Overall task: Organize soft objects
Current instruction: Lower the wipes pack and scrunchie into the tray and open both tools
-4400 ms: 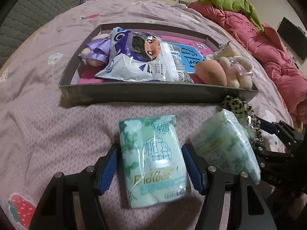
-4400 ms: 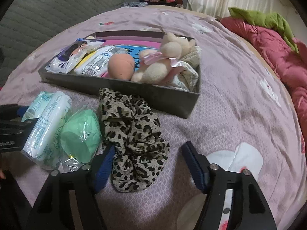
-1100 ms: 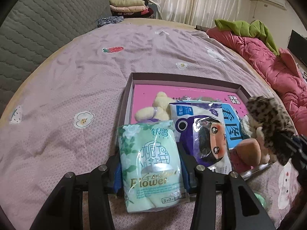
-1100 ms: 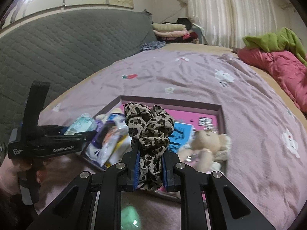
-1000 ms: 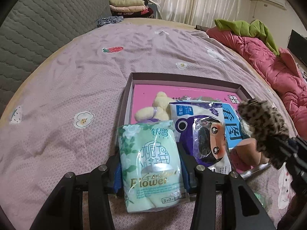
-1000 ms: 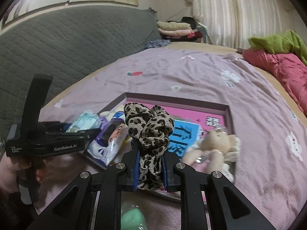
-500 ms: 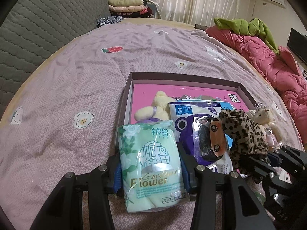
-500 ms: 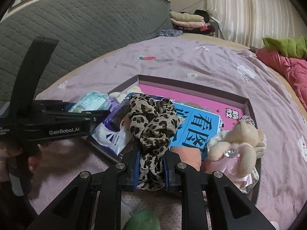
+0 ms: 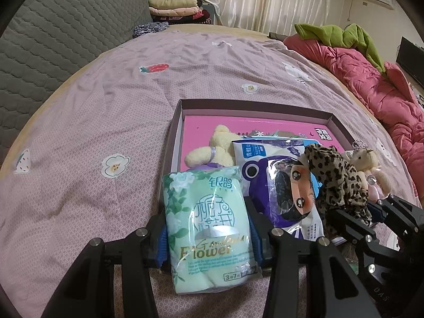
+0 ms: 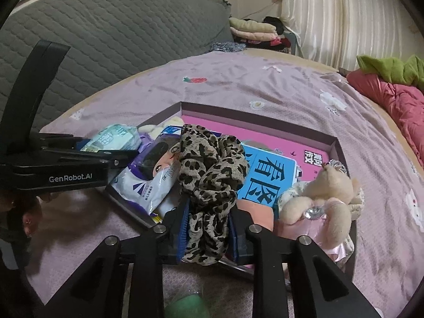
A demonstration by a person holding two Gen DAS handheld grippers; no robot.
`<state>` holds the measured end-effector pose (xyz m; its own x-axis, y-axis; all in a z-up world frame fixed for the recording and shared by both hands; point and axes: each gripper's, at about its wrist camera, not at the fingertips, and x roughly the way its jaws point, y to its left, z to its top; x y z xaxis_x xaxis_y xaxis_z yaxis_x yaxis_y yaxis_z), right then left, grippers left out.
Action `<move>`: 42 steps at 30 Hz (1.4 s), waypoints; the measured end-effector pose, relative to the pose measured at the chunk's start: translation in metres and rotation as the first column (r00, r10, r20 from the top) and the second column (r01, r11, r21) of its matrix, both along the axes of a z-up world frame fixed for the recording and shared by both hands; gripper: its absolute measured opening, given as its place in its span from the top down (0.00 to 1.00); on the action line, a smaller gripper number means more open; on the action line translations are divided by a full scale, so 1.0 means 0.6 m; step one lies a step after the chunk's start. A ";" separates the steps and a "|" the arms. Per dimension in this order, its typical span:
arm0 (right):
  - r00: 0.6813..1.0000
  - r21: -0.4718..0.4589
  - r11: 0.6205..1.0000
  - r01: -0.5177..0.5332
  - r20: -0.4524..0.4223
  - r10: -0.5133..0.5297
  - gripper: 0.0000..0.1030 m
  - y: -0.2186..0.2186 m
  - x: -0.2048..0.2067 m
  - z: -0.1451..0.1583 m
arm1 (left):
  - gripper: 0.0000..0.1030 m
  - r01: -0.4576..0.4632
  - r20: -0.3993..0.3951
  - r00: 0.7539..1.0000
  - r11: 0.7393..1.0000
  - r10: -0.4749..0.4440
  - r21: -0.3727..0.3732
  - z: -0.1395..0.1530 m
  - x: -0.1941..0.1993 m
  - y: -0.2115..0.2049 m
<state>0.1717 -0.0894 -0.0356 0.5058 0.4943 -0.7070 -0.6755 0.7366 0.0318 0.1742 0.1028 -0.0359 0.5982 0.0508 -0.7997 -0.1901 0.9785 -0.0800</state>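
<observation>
Leopard-print scrunchie (image 10: 209,185) hides the peach toy (image 10: 254,209) beneath.

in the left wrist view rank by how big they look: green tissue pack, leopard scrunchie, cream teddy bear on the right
1. green tissue pack, though it sits nearest the camera, which inflates it
2. leopard scrunchie
3. cream teddy bear, partly hidden by the scrunchie

Green packet (image 10: 185,307) cut off by bottom edge, blurred, kind untellable. Yellow plush (image 9: 212,151) half hidden behind tissue pack (image 9: 209,225) and snack bag (image 9: 281,185). Peach ball (image 10: 255,210) mostly covered by scrunchie (image 10: 209,185).
</observation>
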 end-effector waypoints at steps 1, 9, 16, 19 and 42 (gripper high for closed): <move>1.000 -0.006 1.000 0.001 0.007 -0.001 0.72 0.001 -0.001 0.000 | 0.53 -0.001 0.001 1.000 1.000 0.001 0.001 0.001 0.000 0.000; 0.999 -0.022 1.000 0.007 0.038 -0.006 0.56 -0.001 -0.004 0.008 | 0.52 -0.002 -0.003 1.000 1.000 0.002 -0.004 -0.002 -0.001 0.001; 0.997 -0.044 0.999 0.023 0.072 -0.020 0.46 -0.004 -0.009 0.013 | 0.52 -0.001 -0.003 1.000 1.000 0.001 -0.003 -0.001 -0.001 0.002; 0.995 -0.054 0.998 0.044 0.089 -0.040 0.41 -0.010 -0.005 0.016 | 0.52 -0.001 -0.002 1.000 1.000 0.001 -0.002 -0.001 -0.002 0.003; 0.992 0.009 0.996 0.087 0.092 -0.088 0.32 -0.038 0.001 0.039 | 0.51 0.009 0.007 1.000 1.000 -0.009 0.003 0.005 0.000 -0.001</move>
